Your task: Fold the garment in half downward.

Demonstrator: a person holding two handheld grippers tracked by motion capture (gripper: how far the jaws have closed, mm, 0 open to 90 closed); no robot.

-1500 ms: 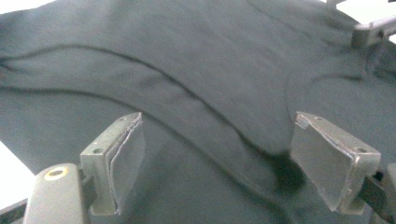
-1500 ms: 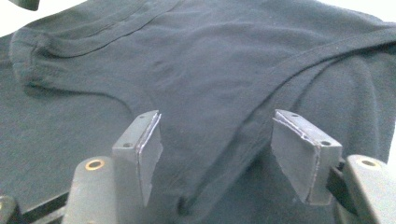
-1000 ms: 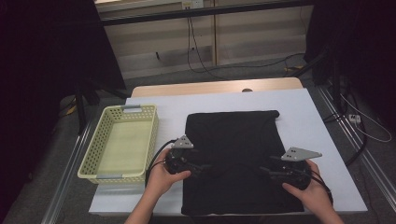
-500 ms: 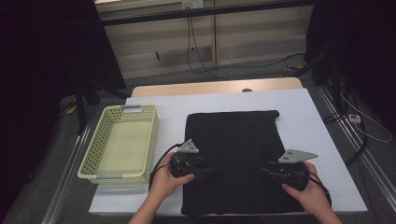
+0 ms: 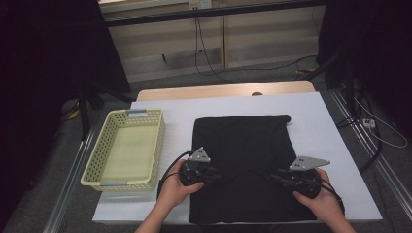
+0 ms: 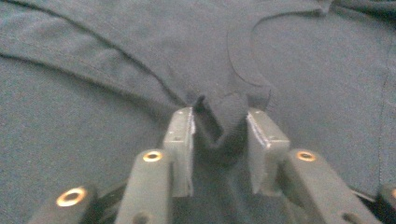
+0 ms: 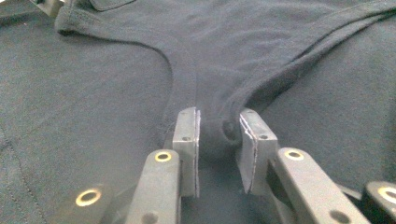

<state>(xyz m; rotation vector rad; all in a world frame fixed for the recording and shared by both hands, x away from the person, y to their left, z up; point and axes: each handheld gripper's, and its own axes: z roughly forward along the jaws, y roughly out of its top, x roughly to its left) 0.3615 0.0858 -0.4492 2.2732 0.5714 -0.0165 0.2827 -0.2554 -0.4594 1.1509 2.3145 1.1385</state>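
A white table (image 5: pixel 320 131) takes up the middle of the high view, with a strip of bare wood showing along its far edge. On the table lies a black garment (image 5: pixel 243 155), spread flat and roughly square, reaching from the table's middle to its near edge; its far right corner has a small fold sticking out. To the left of the garment, apart from it, sits a pale yellow perforated basket (image 5: pixel 94 162) with its long side running near to far and grey handles at both ends. The person's two hands come in from the near edge — the left hand (image 5: pixel 172 189) at the garment's left border, the right hand (image 5: pixel 323 199) at its right side. The left gripper (image 5: pixel 214 175) points inward across the cloth, and its jaws have just been closing; in the left gripper view a bunched pucker of the dark fabric (image 6: pixel 224 126) sits pinched between the two pads, so it is clamped on the garment. The right gripper (image 5: pixel 277 177) likewise points inward from the right, its jaws also just closing — in the right gripper view a rolled fold of cloth (image 7: pixel 217 135) is squeezed between the pads, with a hem seam curving away from it.
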